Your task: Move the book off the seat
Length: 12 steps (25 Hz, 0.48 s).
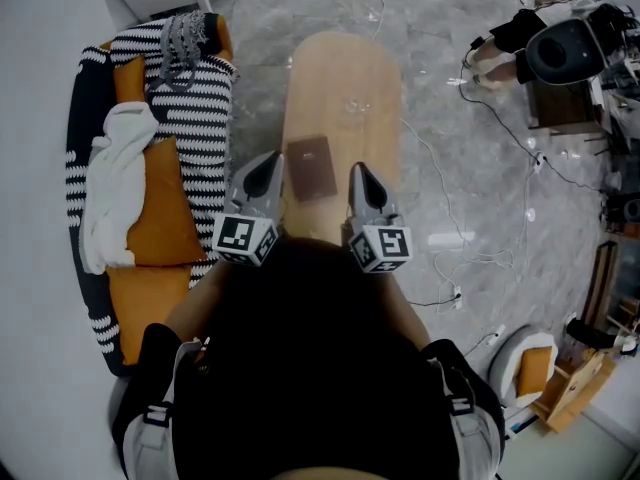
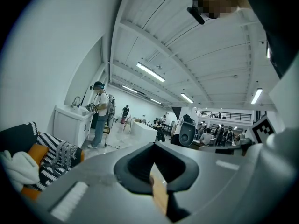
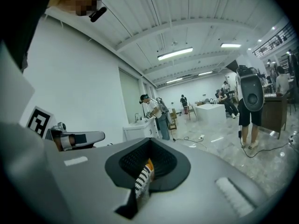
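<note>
A brown book (image 1: pixel 311 167) lies flat on the long wooden bench seat (image 1: pixel 340 78) straight ahead of me in the head view. My left gripper (image 1: pixel 266 166) hovers just left of the book's near end, and my right gripper (image 1: pixel 362 176) just right of it. Neither touches the book. Both point forward with their jaws drawn together and nothing held. In the left gripper view the left gripper (image 2: pixel 156 183) shows only a thin slit with wood colour behind it. In the right gripper view the right gripper (image 3: pixel 144 177) shows a slit with striped fabric behind it. The book is hidden in both gripper views.
A sofa (image 1: pixel 92 88) with a black-and-white striped throw (image 1: pixel 205 103), orange cushions (image 1: pixel 160 218) and a white cloth (image 1: pixel 112 183) stands left of the bench. Cables (image 1: pixel 455 238) trail over the marble floor on the right. A person (image 2: pixel 99 118) stands by a white sink counter (image 2: pixel 70 124).
</note>
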Motion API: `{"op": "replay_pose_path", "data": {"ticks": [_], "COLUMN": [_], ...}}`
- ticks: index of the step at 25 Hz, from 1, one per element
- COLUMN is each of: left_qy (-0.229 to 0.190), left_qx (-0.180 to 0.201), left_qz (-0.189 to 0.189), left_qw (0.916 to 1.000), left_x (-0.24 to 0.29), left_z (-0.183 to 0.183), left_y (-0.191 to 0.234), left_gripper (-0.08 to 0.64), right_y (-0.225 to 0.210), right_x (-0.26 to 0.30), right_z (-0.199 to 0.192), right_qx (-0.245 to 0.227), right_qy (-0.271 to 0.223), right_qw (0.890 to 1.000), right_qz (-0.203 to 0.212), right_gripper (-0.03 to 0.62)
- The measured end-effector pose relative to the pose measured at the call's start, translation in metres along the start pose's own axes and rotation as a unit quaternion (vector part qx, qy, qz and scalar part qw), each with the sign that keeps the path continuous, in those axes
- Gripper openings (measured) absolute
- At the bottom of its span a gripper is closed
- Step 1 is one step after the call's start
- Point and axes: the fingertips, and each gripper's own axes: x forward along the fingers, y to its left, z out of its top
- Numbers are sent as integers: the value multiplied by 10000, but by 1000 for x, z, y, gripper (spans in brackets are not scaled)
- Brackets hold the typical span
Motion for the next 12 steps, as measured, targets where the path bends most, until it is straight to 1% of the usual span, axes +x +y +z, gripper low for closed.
{"op": "replay_pose_path", "data": {"ticks": [6,12], "left_qy": [-46,-35], "left_qx": [-47,-71], "left_qz": [-57,-1], "left_qw": [10000,10000], "left_x": [1,-5], "left_z": [0,-3], "left_y": [2,4], "left_gripper": [6,6], "right_y": [2,7], "right_x": [5,3], "right_z": [-3,-5], "right_qx": [85,96], "right_qy": [101,73], "right_qw": [9999,9998], "right_qz": [53,131], "right_gripper": [8,8]}}
